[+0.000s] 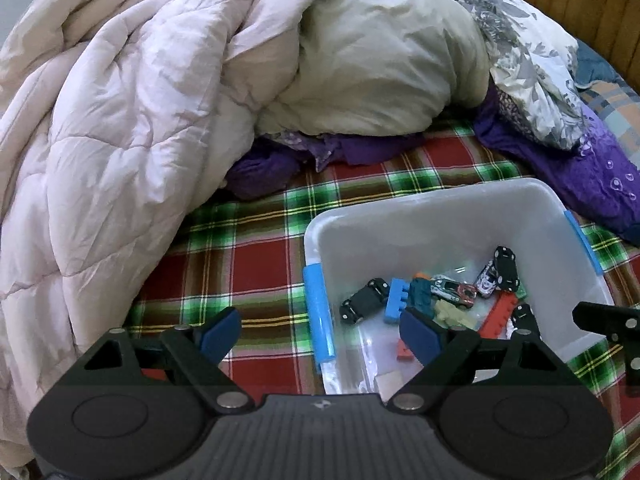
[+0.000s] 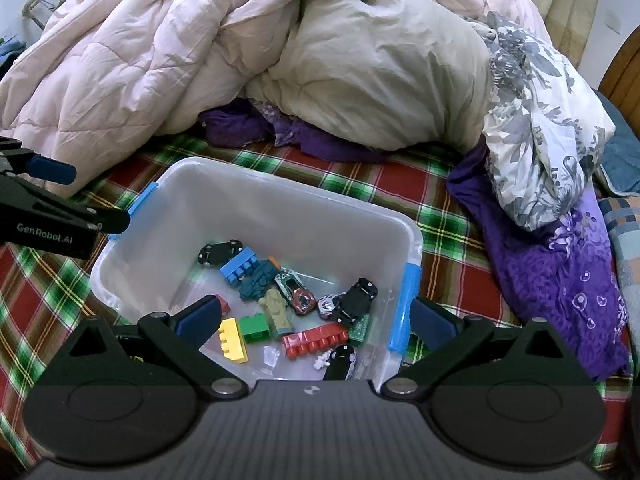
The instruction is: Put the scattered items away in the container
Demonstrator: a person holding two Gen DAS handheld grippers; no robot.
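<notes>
The left gripper [image 1: 320, 330] hangs spread and empty over the near-left rim of the clear container [image 2: 280, 204], which sits on the plaid bed [image 1: 248, 264]. Inside lie toy cars and blocks, among them a blue block [image 2: 238, 269] and a red block [image 2: 316, 340]. The right gripper [image 2: 316, 318] is spread wide above them, empty.

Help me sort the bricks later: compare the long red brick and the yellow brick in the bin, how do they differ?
Colour: the red brick is red, the yellow brick bright yellow.
Length: the red brick is clearly longer, with a longer row of studs.
Place: the red brick lies nearer the bin's blue-latched right end, the yellow brick nearer the middle, beside a green brick.
Both are studded plastic bricks lying loose on the bin floor, untouched by either gripper.
</notes>
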